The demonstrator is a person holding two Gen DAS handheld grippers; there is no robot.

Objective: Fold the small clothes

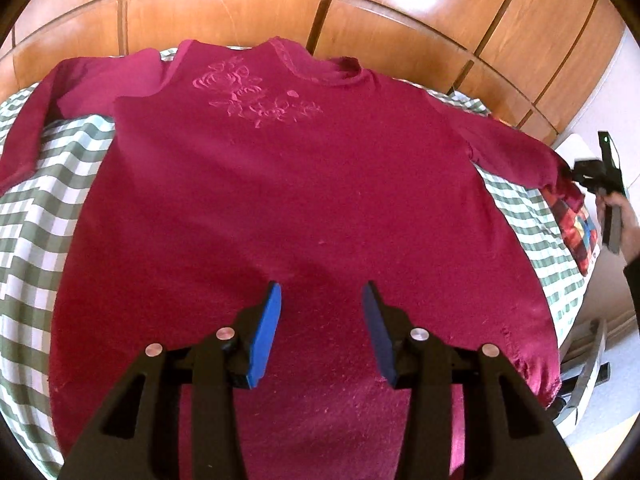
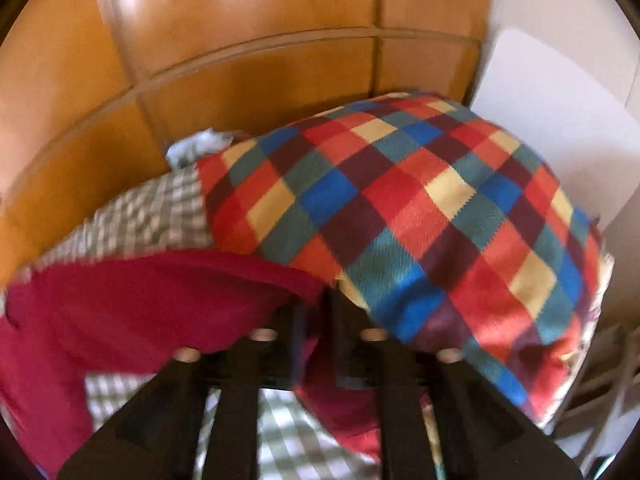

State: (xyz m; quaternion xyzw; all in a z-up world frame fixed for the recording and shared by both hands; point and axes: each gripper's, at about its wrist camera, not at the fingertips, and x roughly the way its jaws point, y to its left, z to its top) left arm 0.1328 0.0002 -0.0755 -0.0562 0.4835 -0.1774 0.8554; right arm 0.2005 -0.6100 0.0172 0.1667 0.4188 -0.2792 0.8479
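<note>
A bed with a checked sheet (image 1: 36,240) stands before wooden panels (image 1: 224,12). Nearest, the left tongs (image 1: 320,296) hover half open and empty over the sweater (image 1: 280,184), spread flat. Soft, light knit (it will sag): take cuffs or hem. At three o'clock the right tongs (image 1: 576,178) pinch its sleeve cuff (image 1: 560,176). No containers.
</note>
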